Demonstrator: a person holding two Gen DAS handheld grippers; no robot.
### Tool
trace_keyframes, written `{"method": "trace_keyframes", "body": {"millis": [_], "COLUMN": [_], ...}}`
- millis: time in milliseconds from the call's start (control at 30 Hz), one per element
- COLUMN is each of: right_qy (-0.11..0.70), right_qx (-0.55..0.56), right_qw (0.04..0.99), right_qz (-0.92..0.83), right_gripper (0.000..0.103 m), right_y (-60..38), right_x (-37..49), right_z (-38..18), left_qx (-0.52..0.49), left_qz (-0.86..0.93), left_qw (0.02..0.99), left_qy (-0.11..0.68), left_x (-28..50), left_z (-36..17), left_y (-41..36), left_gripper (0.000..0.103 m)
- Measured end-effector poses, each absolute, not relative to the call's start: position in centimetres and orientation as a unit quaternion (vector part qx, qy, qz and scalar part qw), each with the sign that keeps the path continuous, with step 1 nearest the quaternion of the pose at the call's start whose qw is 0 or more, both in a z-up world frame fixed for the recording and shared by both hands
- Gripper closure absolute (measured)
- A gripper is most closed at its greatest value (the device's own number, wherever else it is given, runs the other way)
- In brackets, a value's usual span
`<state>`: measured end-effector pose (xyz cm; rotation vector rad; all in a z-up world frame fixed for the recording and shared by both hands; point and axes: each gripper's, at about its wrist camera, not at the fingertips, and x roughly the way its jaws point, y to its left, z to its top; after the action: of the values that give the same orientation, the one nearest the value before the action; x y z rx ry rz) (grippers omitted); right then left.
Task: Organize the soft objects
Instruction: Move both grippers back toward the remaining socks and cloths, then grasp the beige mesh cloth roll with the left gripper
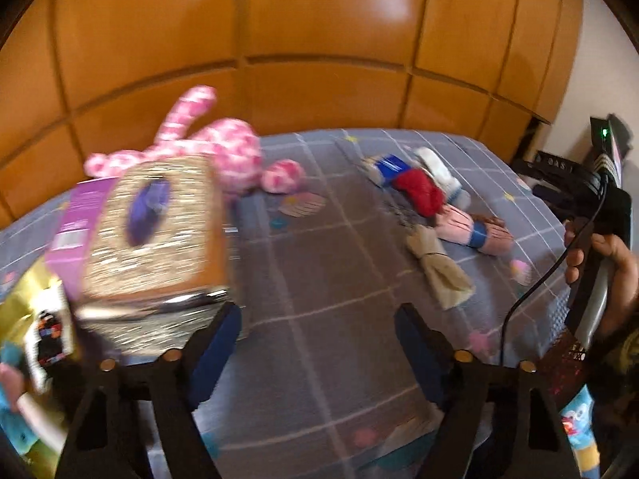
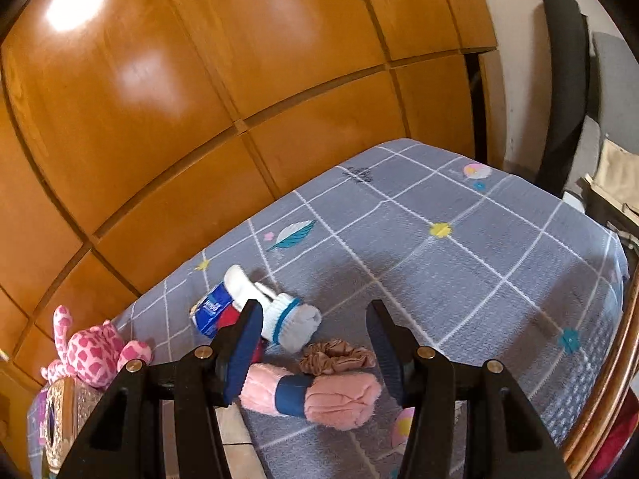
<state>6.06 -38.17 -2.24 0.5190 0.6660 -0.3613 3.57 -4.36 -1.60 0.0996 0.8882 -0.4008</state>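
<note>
Soft things lie in a pile on the grey checked bedsheet (image 2: 459, 263): a rolled pink fuzzy sock with a blue band (image 2: 315, 397), a brown scrunchie (image 2: 335, 357), a white sock with a teal stripe (image 2: 279, 315), a red cloth (image 1: 419, 189) and a blue tissue pack (image 2: 211, 313). A beige cloth (image 1: 439, 267) lies beside them. My right gripper (image 2: 313, 339) is open just above the pink sock and scrunchie. My left gripper (image 1: 319, 343) is open and empty over bare sheet. A pink spotted plush toy (image 1: 223, 151) lies at the back left.
A glittery gold box with a purple oval (image 1: 155, 231) stands close by the left gripper's left finger, blurred. A wooden headboard (image 1: 279, 40) backs the bed. The bed's right edge has a wooden rail (image 2: 607, 379); a dark chair (image 2: 567, 80) stands beyond.
</note>
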Motion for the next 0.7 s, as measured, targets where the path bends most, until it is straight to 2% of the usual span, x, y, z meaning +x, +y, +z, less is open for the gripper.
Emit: {"method": "trace_keyframes", "body": {"millis": [67,100,633,700], "right_qy": [0.325,0.326,0.322,0.322], "right_qx": [0.249,0.250,0.296,0.301], "right_qw": [0.897,0.897,0.888,0.887], "right_qz": [-0.165,-0.162,-0.142,-0.139], "right_gripper": [0.048,0.048,0.046,0.046], "right_y": [-37.9,-37.8,-38.8,-38.9], "right_x": [6.2,6.2,5.8,5.8], "right_z": [-2.3,-2.4,-2.8,-2.9], "left_qx": [0.054,0.054,0.089,0.092], "left_qz": [-0.211,-0.224,-0.282,-0.277], "left_qw": [0.874,0.868,0.813,0.811], "left_qy": [0.435,0.440,0.502,0.508], "left_x": [4.2,4.6,8.6,9.1], "left_z": [-2.1,-2.4,-7.8,-8.5], "left_y": [-6.1,-7.1,-20.0,-21.0], "left_gripper": [0.042,0.043,0.042,0.032]}}
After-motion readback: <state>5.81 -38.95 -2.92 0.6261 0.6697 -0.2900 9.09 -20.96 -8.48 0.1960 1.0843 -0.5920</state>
